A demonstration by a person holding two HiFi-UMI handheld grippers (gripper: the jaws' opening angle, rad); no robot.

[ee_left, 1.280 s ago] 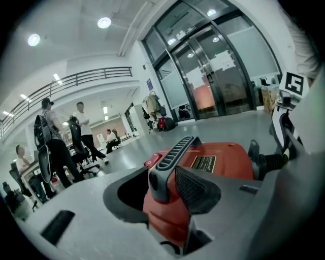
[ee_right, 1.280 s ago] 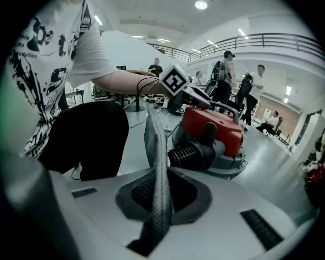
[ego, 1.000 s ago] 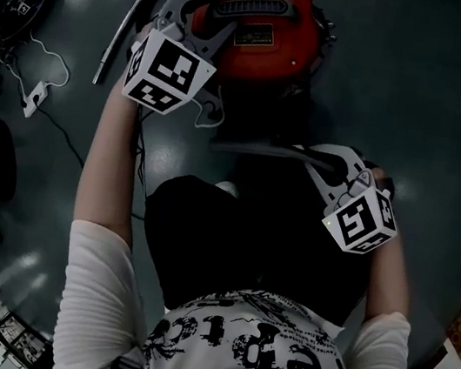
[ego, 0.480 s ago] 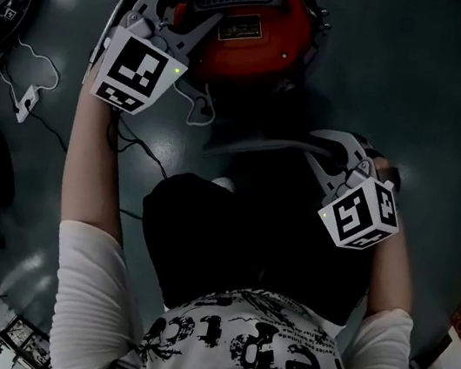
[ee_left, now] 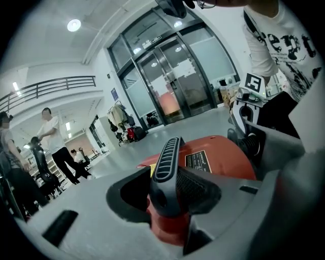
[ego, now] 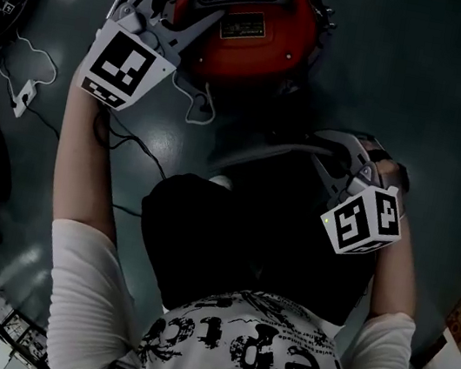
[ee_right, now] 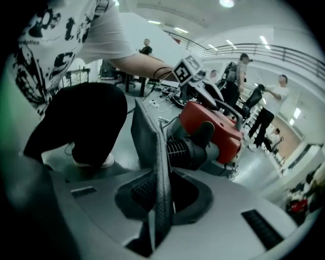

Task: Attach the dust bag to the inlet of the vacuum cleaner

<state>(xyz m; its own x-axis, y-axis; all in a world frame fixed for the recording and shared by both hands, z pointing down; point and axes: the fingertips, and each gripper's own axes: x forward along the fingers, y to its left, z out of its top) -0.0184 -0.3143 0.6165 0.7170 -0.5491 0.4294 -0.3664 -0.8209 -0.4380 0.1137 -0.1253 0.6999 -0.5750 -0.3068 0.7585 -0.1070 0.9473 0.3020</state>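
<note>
Right claw (ee_right: pixel 161 195) pinches the bag (ee_right: pixel 147 137) edge-on, long axis running straight ahead, ribbed inlet (ee_right: pixel 185 150) just beyond it, while left claw (ee_left: pixel 175 188) clamps the handle (ee_left: pixel 167 162).

Left gripper (ee_left: pixel 171 195) on black vacuum handle (ee_left: pixel 166 163)

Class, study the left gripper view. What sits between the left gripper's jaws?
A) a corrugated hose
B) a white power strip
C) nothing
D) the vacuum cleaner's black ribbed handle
D: the left gripper clamps the black ribbed handle atop the red vacuum cleaner, one pad on each side.
</note>
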